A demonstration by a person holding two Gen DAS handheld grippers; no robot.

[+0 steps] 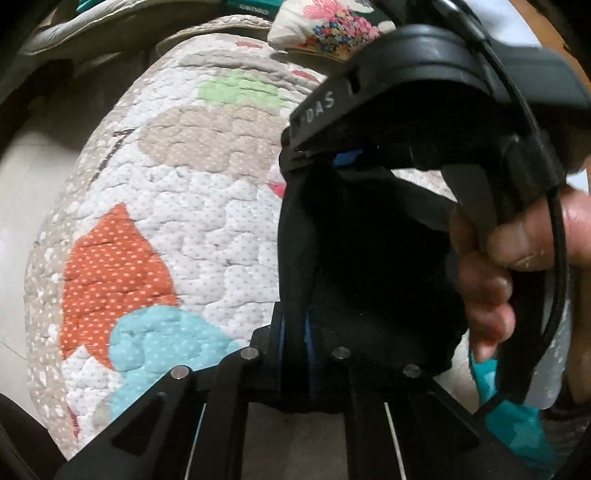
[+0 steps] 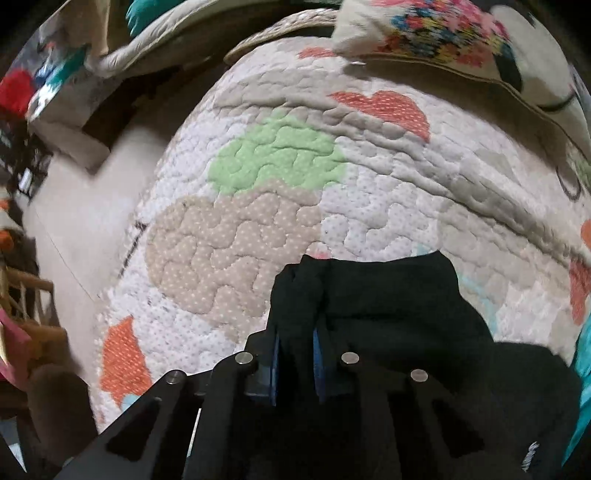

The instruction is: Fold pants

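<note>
The black pants [image 1: 369, 266] hang between both grippers above a quilted mat [image 1: 207, 206]. My left gripper [image 1: 295, 332] is shut on a fold of the black cloth, which runs up between its blue pads. In the left wrist view my right gripper [image 1: 306, 155] pinches the upper edge of the same cloth, with a hand on its handle. In the right wrist view my right gripper [image 2: 297, 350] is shut on the pants [image 2: 388, 306], which bunch to the right and cover the mat [image 2: 258, 221] below.
The mat has orange, green, beige and light blue patches. A floral cushion [image 1: 332, 26] lies at its far edge, also in the right wrist view [image 2: 436, 29]. Pale floor [image 2: 85, 206] lies left of the mat, with clutter at the far left.
</note>
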